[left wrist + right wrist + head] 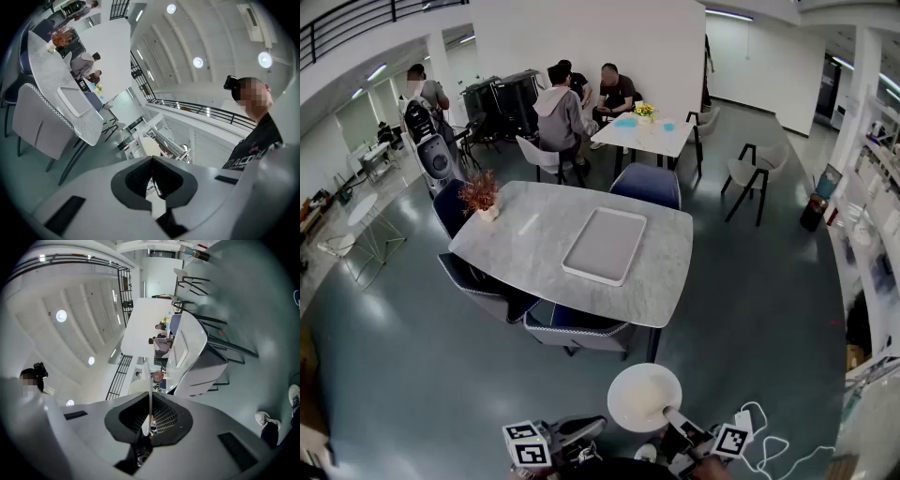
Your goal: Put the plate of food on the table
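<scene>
A white round plate (644,397) hangs low in the head view, over the floor in front of the marble table (534,239); no food shows on it. My right gripper (677,421) is shut on the plate's near rim. In the right gripper view the plate (149,380) stands edge-on between the jaws of this gripper (149,401). My left gripper (581,431) is beside the plate on the left, apart from it. Its jaws (151,163) are shut with nothing between them. A grey tray (605,246) lies on the table.
Blue-and-grey chairs (581,330) stand along the table's near side, between me and the top. A small potted plant (480,195) sits at the table's left end. People sit at a far table (647,134). White cables (764,441) lie on the floor at right.
</scene>
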The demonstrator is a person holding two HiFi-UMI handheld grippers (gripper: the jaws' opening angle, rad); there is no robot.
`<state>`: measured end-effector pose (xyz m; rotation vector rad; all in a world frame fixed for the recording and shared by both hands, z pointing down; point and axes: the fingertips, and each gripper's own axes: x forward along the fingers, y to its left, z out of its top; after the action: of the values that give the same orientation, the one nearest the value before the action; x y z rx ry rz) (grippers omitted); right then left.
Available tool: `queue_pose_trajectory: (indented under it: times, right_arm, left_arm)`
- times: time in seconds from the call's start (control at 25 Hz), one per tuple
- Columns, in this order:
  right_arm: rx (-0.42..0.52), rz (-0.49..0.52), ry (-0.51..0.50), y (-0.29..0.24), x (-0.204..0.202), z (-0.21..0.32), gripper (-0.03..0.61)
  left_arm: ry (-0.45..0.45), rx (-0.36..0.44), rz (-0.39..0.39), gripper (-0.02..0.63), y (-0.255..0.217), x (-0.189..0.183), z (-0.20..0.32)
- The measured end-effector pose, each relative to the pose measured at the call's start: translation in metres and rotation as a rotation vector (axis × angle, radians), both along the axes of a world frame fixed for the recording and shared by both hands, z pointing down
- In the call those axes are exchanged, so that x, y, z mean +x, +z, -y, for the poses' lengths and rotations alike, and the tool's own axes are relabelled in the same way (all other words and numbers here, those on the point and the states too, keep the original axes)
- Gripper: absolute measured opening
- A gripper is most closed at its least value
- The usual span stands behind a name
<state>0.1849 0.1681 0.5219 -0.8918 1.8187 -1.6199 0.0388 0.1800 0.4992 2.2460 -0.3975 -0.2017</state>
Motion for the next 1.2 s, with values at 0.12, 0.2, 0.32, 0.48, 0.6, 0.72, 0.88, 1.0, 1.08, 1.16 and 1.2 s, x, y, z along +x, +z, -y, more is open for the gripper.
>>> queue_pose_trajectory:
  times: [0.12, 0.2, 0.32, 0.48, 0.6, 0.72, 0.88, 1.0, 1.08, 1.16, 1.2]
  right_arm:
    - [-0.006, 0.007, 0.002, 0.000, 0.003, -0.002, 0.018]
    - [-0.010, 0.007, 0.003, 0.001, 0.004, -0.002, 0.018]
    - [-0.010, 0.002, 0.004, 0.000, 0.006, -0.002, 0.018]
    - [-0.006, 0.006, 0.006, 0.000, 0.007, -0.002, 0.018]
    - [-0.014, 0.002, 0.017, 0.002, 0.009, -0.001, 0.018]
    - [-0.039, 0.001, 0.033, 0.007, 0.014, -0.001, 0.018]
    - [-0.053, -0.048, 0.029, 0.012, 0.019, -0.002, 0.018]
    - [-0.057, -0.061, 0.022, 0.012, 0.020, -0.003, 0.018]
    - [-0.051, -0.061, 0.020, 0.010, 0.023, -0.004, 0.018]
    - [-0.045, -0.069, 0.019, 0.010, 0.027, -0.004, 0.018]
    - [-0.046, -0.073, 0.018, 0.010, 0.030, -0.004, 0.018]
  left_arm:
    - [0.000, 0.000, 0.001, 0.006, 0.002, 0.003, -0.001]
    - [0.002, 0.000, -0.001, 0.006, 0.002, 0.004, -0.001]
    - [0.004, -0.002, -0.002, 0.006, 0.001, 0.007, -0.001]
    - [0.002, -0.002, -0.003, 0.006, 0.002, 0.007, -0.001]
    - [0.001, -0.002, -0.003, 0.006, 0.002, 0.007, -0.001]
    - [0.001, -0.005, -0.002, 0.006, 0.003, 0.008, -0.002]
    - [0.003, -0.008, 0.001, 0.006, 0.004, 0.011, -0.003]
    - [0.004, -0.009, 0.005, 0.006, 0.004, 0.013, -0.004]
    - [0.007, -0.008, 0.006, 0.006, 0.004, 0.016, -0.006]
    - [0.010, -0.005, 0.009, 0.005, 0.004, 0.020, -0.008]
    - [0.010, -0.002, 0.012, 0.006, 0.004, 0.022, -0.010]
